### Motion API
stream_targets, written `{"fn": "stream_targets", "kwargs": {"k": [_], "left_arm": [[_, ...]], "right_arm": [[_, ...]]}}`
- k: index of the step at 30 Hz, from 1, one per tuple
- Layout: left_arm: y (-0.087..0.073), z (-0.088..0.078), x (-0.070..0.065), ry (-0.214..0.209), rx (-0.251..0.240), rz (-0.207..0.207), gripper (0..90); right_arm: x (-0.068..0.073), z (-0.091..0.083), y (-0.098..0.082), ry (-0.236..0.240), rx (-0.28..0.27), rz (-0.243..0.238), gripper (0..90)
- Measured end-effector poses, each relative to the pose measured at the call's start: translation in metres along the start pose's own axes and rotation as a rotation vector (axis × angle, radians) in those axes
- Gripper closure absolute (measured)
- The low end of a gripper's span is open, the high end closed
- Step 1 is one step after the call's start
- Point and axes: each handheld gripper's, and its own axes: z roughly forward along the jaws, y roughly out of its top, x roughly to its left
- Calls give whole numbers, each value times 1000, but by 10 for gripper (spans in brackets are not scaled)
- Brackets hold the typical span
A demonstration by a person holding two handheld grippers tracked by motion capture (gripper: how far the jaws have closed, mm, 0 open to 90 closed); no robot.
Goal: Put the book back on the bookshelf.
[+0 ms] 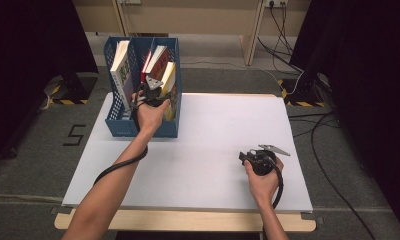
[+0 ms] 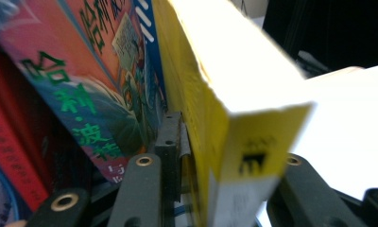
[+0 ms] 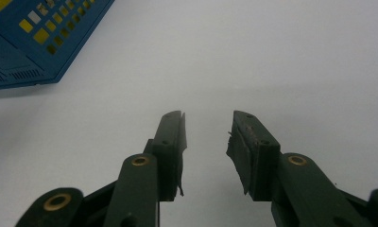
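Yellow book (image 2: 234,142), blue perforated file box (image 1: 119,125), white table (image 1: 213,150).

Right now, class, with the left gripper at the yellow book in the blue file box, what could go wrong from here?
1. The yellow book sits between the left gripper's fingers but leans; if let go it may tip over or slump.
2. Pulling back could drag the neighbouring colourful book.
3. The blue file box stands near the table's left edge, so a shove might shift it.

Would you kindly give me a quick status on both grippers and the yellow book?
Left gripper at blue file box, jaws astride yellow book. Right gripper open, nothing between jaws, over white table. Colourful book crowds left jaw.
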Motion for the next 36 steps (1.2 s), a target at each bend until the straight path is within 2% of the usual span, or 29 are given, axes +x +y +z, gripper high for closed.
{"fn": "stream_targets", "kwargs": {"k": [6, 13, 18, 21, 26, 36], "left_arm": [[-5, -16, 0, -16, -23, -29, 666], [-6, -16, -3, -1, -7, -27, 713], [-3, -11, -5, 29, 1, -23, 730], [-1, -6, -6, 27, 4, -17, 733], [4, 3, -5, 50, 13, -12, 737], [14, 21, -2, 57, 29, -22, 738]], "right_arm": [[1, 1, 0, 0, -2, -2, 640], [2, 1, -1, -1, 5, 1, 639], [1, 2, -1, -2, 7, -1, 640], [1, 2, -1, 0, 7, 1, 640], [1, 2, -1, -2, 6, -2, 641], [0, 1, 0, -2, 3, 4, 641]]}}
